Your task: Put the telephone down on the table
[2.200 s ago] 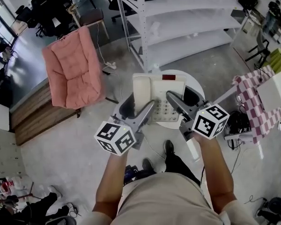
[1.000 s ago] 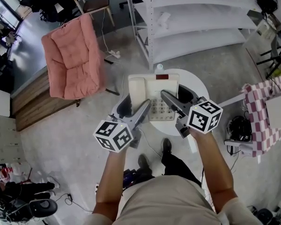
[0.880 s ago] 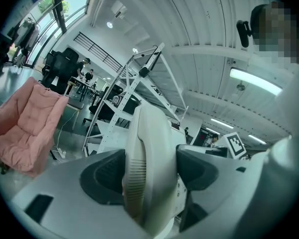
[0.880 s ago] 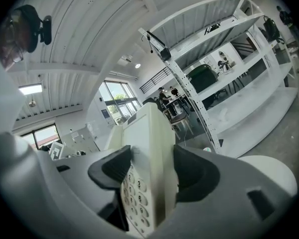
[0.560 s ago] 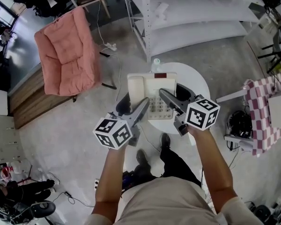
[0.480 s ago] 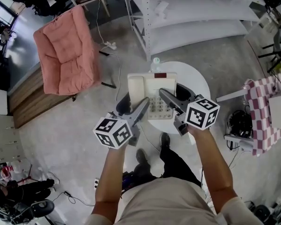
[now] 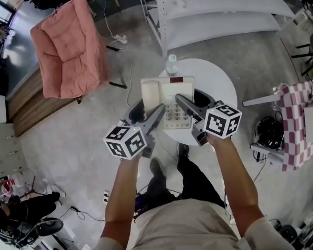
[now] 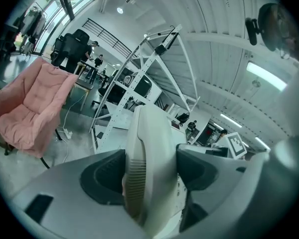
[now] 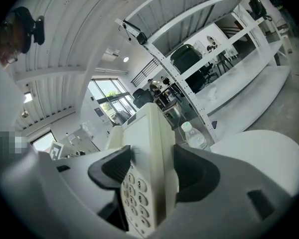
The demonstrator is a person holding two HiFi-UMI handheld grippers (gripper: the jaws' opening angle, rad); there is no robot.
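Left hand-held gripper [image 8: 152, 176] and right hand-held gripper [image 9: 152, 176] clamped the telephone [image 7: 169, 90] over the bench [image 7: 221, 85]; lowering it level, then letting go, seemingly remained.

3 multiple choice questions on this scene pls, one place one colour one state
1. Where does the bottle stand?
A) on the floor
B) at the far edge of the table, beyond the telephone
C) on a shelf

2. What colour is the cushioned chair?
A) blue
B) green
C) pink

3. The jaws of the left gripper are:
A) shut on the telephone
B) open and empty
C) shut on the bottle

1 B: the head view shows it past the telephone.
2 C: its cushions are pink.
3 A: the telephone sits clamped between them.
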